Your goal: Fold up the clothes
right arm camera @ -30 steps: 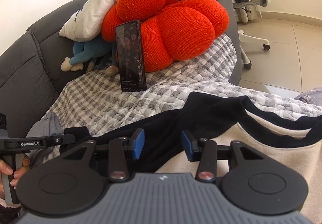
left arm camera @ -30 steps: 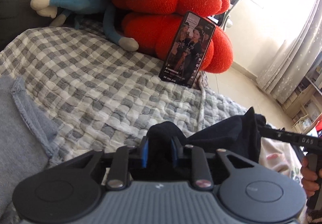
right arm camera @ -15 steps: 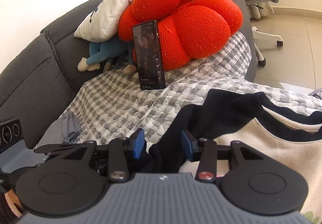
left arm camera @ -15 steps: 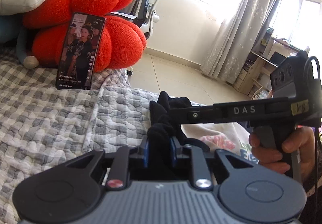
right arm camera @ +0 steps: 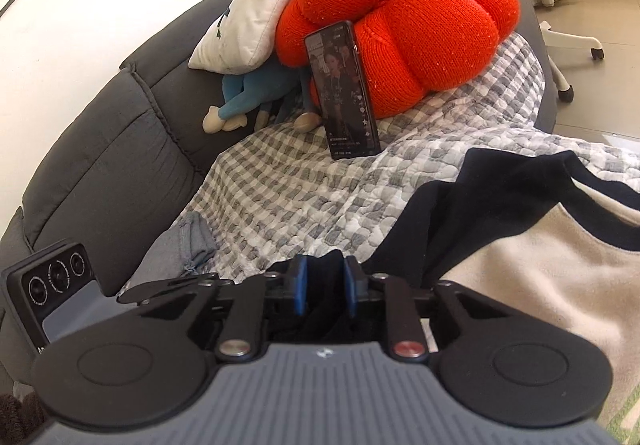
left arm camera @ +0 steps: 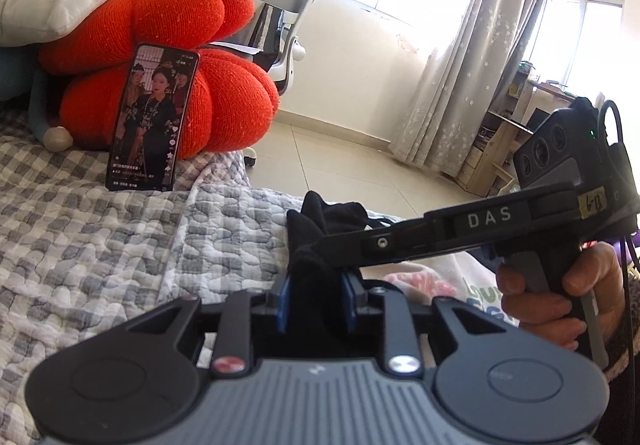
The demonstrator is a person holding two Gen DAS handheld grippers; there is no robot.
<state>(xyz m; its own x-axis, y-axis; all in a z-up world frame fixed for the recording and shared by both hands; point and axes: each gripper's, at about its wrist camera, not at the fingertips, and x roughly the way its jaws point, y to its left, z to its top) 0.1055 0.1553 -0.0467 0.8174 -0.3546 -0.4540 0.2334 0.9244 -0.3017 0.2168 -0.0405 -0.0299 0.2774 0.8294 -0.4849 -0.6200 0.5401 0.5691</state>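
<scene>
Sweatshirt (right arm camera: 560,285), cream body with black collar and sleeve, spread over the checked quilt (right arm camera: 288,205) on the grey sofa (right arm camera: 100,173). Black cuff bunched between the blue pads of the left gripper (left arm camera: 316,301), jaws easing apart right now, cloth filling the gap and touching both pads. Same dark fabric wedged into the right gripper (right arm camera: 323,291), jaws closing on it, pads pressed against the fold. Both grippers side by side, almost touching: right one's long black arm crossing just above the left one's fingertips, right hand (left arm camera: 560,301) wrapped round its handle. Seen from the right wrist, left gripper's camera block low at the left edge. Further out: crumpled grey garment (right arm camera: 192,241) lying on the quilt near the sofa back. Phone (right arm camera: 344,93) propped upright against the orange knitted cushion (right arm camera: 420,45), screen lit. Blue plush toy (right arm camera: 248,101) tucked beside it under the white pillow (right arm camera: 256,17). Beyond the sofa end, office chair (left arm camera: 288,5), tiled floor (left arm camera: 340,157), pale curtains (left arm camera: 472,65) at a bright window, wooden shelves (left arm camera: 500,149) in the corner.
</scene>
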